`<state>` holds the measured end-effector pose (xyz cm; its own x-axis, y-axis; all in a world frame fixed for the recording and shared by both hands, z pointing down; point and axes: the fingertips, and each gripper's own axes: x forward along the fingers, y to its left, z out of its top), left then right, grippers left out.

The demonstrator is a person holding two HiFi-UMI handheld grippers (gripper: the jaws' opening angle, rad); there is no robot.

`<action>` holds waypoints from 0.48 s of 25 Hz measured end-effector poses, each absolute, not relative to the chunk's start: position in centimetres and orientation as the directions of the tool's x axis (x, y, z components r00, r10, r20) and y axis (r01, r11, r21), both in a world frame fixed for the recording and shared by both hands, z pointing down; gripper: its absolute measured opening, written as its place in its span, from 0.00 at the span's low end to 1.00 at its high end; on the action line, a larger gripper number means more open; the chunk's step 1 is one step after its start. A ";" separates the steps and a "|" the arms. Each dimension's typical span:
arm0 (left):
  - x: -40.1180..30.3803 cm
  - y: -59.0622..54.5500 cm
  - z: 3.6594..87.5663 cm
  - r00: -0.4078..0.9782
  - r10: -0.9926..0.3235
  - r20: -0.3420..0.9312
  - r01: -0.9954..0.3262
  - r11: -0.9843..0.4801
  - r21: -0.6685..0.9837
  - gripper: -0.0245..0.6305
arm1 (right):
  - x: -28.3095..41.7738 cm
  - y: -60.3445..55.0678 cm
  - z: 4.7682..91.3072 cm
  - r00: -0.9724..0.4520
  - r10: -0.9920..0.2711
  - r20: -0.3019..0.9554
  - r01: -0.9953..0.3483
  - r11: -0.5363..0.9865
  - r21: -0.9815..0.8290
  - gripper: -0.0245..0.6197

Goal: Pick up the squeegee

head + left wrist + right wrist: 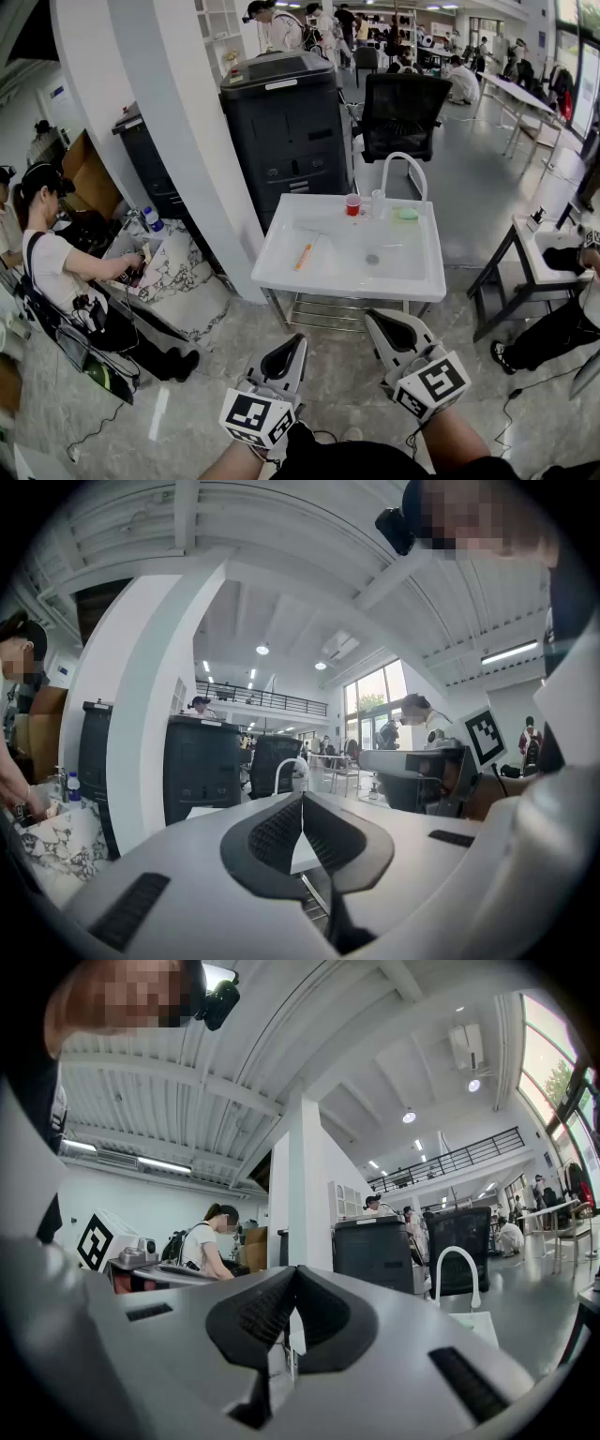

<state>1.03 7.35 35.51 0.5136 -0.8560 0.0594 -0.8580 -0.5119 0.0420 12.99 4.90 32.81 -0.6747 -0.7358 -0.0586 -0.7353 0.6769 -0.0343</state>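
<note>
The squeegee (306, 251), with an orange handle and a pale blade, lies in the left half of the white sink basin (281, 272) in the head view. Both grippers are held level in front of the sink, well short of it. My left gripper (296, 339) is shut with nothing between its jaws, and my right gripper (371, 316) is shut and empty too. In the left gripper view the left gripper (303, 799) points at the sink's white faucet (286, 772). The right gripper (296, 1269) shows its jaws pressed together in the right gripper view.
A red cup (352, 204), a clear cup (378, 202) and a green sponge (405, 214) stand at the basin's back by the faucet (403, 169). A black printer (286, 131) and office chair (401, 112) are behind it, a white pillar (178, 141) to the left. A person (56, 272) crouches at the left.
</note>
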 end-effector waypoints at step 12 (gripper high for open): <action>1.6 6.4 35.6 0.512 -0.856 0.071 -0.859 -0.509 0.061 0.07 | 13.5 4.2 32.9 -0.680 -0.732 -0.052 -0.730 0.682 -0.050 0.06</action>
